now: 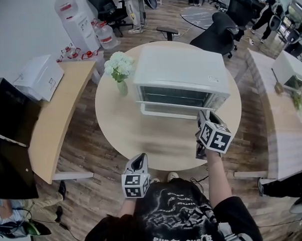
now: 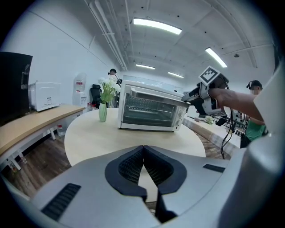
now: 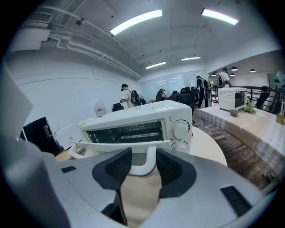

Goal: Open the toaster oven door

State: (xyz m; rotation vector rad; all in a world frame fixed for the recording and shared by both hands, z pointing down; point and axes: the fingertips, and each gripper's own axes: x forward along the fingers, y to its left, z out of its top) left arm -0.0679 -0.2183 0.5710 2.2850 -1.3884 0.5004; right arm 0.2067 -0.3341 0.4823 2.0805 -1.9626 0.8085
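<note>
A white toaster oven [image 1: 179, 71] stands at the back of a round table [image 1: 142, 138]. Its glass door [image 3: 124, 131] is tipped a little outward at the top. My right gripper [image 1: 205, 119] is at the oven's front right corner. In the right gripper view, my right gripper [image 3: 144, 156] is shut on the right end of the white door handle [image 3: 111, 146]. My left gripper [image 1: 140, 162] hangs at the table's near edge, well short of the oven [image 2: 151, 109]. In its own view, my left gripper [image 2: 143, 149] is shut with nothing in it.
A green vase of white flowers [image 1: 120, 69] stands just left of the oven. A curved wooden desk [image 1: 56, 116] with a white box [image 1: 39, 77] lies to the left. A long table [image 1: 286, 126] is on the right, and office chairs [image 1: 217, 34] are behind.
</note>
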